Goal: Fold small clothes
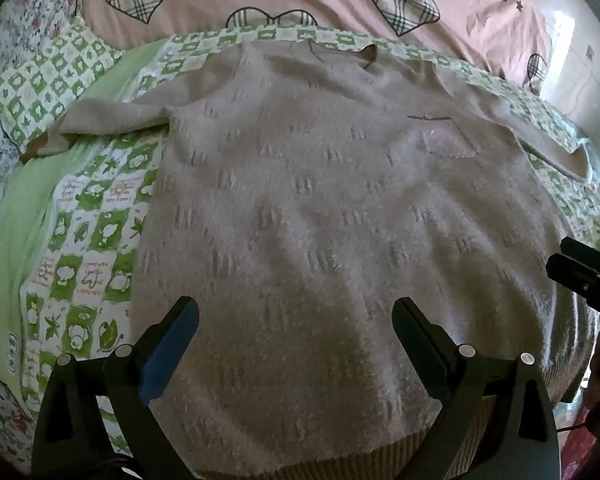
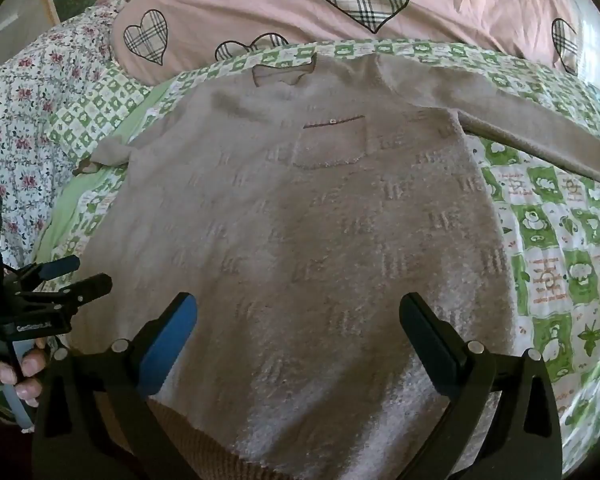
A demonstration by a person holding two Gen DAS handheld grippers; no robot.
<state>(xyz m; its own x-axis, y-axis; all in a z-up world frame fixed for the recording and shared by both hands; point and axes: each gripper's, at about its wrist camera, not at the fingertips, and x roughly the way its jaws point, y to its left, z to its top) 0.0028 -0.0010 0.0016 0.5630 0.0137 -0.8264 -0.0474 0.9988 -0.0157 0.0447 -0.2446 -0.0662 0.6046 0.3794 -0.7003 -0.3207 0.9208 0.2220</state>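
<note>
The sweater's (image 1: 320, 220) ribbed hem runs out of frame at the bed's near edge; its right sleeve (image 2: 540, 132) is cropped by the picture's edge.

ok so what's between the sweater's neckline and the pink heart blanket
Only a strip of the green checkered quilt separates the sweater neckline from the pink heart blanket; both wrist views show it.

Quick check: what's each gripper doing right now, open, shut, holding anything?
Left gripper: open, holding nothing, above the sweater.
Right gripper: open, holding nothing, also above the sweater.
</note>
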